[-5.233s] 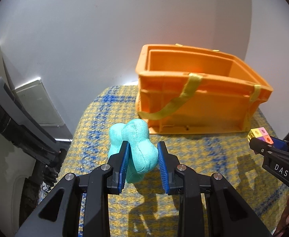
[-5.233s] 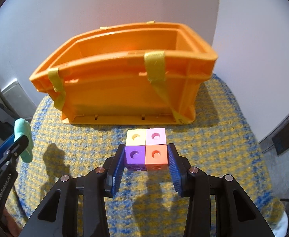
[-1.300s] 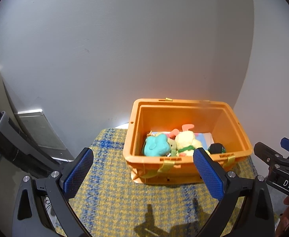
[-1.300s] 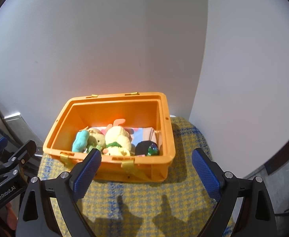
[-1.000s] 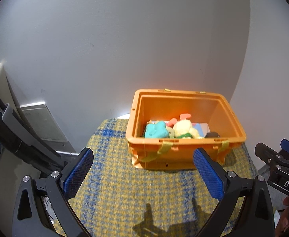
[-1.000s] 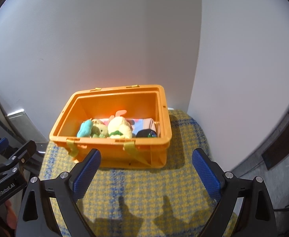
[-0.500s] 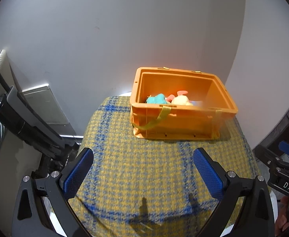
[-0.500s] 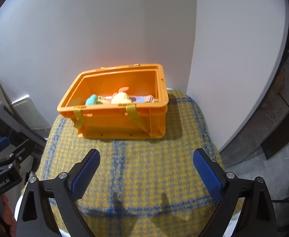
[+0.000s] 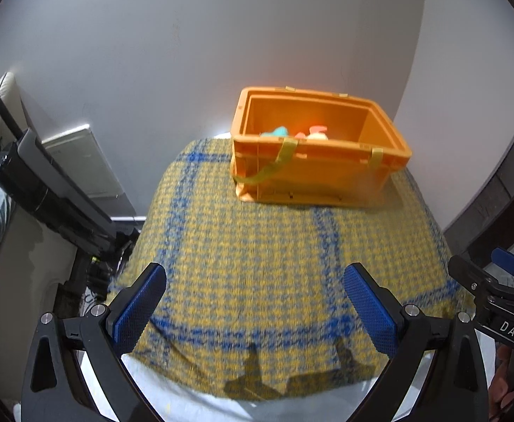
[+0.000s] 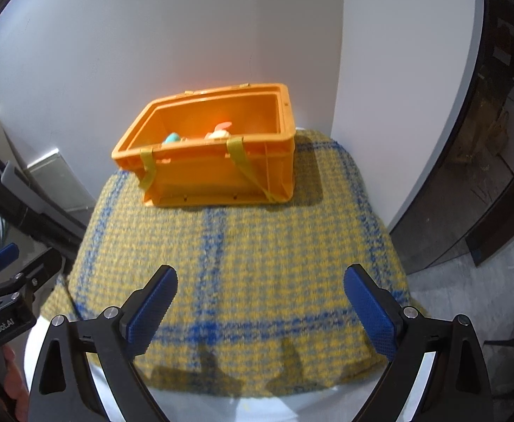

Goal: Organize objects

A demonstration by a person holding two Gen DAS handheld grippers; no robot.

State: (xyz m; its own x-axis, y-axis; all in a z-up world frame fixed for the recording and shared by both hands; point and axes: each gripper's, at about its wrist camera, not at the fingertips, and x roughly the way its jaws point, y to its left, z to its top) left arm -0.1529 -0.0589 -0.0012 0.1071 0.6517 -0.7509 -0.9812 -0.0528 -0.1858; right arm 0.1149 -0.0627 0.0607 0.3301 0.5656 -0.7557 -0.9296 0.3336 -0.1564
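An orange crate (image 9: 313, 176) (image 10: 218, 172) with yellow straps stands at the far end of a yellow and blue checked cloth (image 9: 257, 253) (image 10: 239, 253). Above its front rim peek a teal plush toy (image 9: 276, 131) (image 10: 172, 137) and a pale plush with a pink part (image 9: 318, 133) (image 10: 220, 132). My left gripper (image 9: 253, 283) hangs wide open over the cloth's near edge, well short of the crate, with nothing between its blue pads. My right gripper (image 10: 260, 285) is just as wide open and empty there.
Grey walls meet in a corner behind the crate. A black stand with a grey panel (image 9: 46, 183) rises left of the table. Dark flooring and a dark frame (image 10: 485, 193) lie to the right. A white table edge (image 10: 222, 404) shows under the cloth.
Both grippers have drawn back and sunk a little, so the crate looks smaller and farther. Five seconds ago the left held the teal plush and the right a coloured cube block.
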